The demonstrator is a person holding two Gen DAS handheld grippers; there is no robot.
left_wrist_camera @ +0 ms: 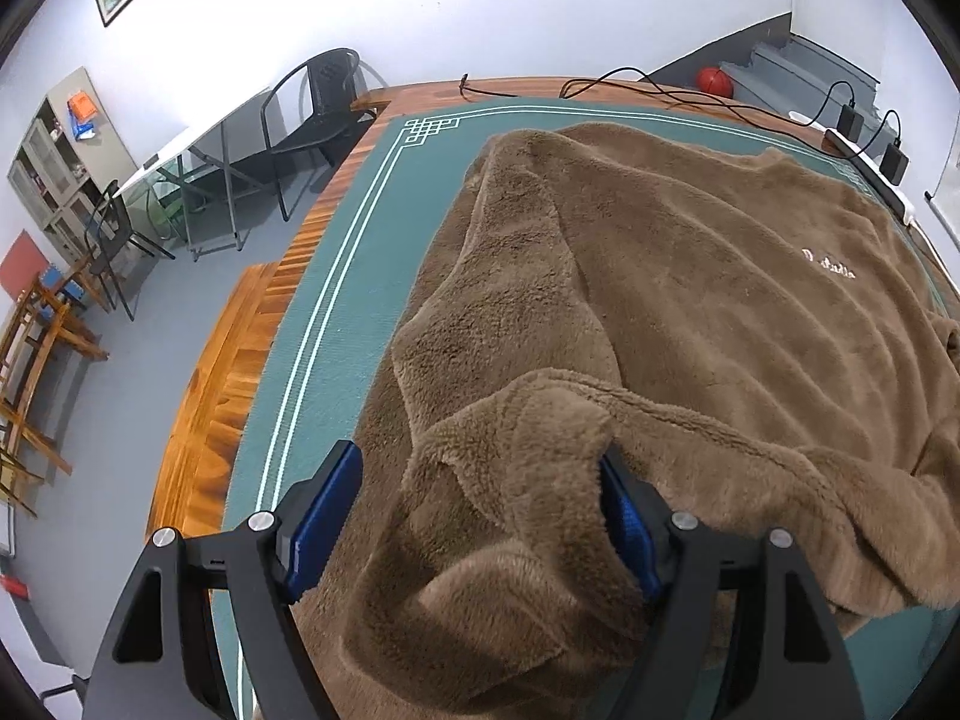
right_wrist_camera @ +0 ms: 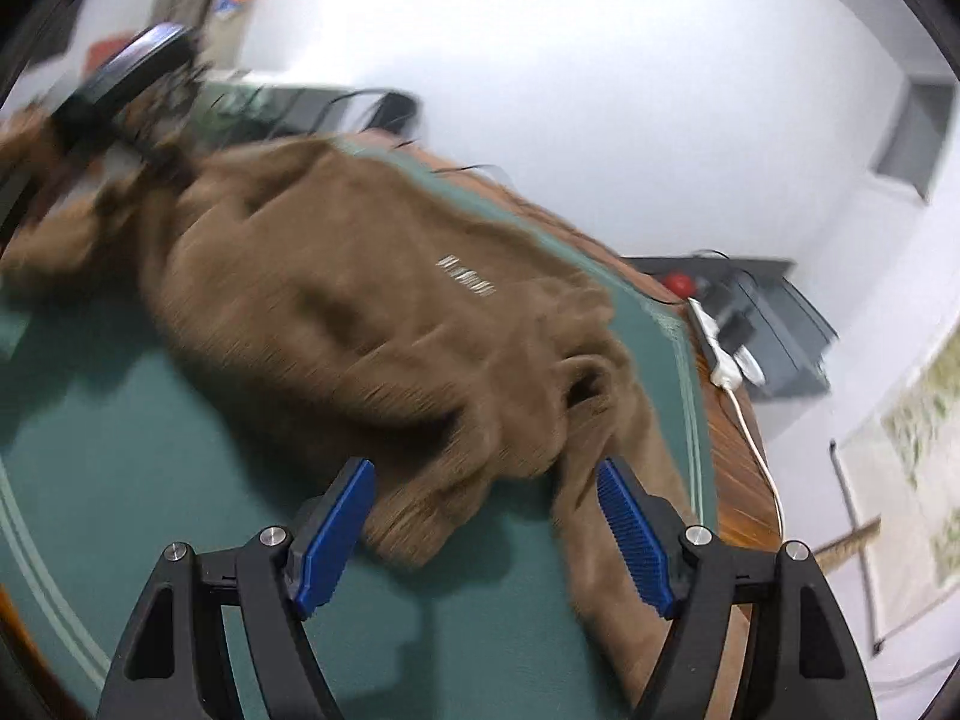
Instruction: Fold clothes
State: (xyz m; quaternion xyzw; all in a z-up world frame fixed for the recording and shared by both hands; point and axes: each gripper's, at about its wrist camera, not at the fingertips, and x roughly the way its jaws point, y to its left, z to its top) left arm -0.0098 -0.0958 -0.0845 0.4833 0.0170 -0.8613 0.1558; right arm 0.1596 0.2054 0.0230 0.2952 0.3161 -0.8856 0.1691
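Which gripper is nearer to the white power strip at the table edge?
Right. The right gripper hangs over the sweater hem, on the side where the power strip lies. The left gripper is at the other side, with the power strip far across the sweater.

You get one text only: small white embroidered lettering on the brown fleece top (left_wrist_camera: 690, 276), chest area. Too small and blurred to read.

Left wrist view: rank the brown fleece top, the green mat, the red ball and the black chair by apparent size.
1. brown fleece top, though nearness inflates it
2. green mat, largely covered
3. black chair
4. red ball
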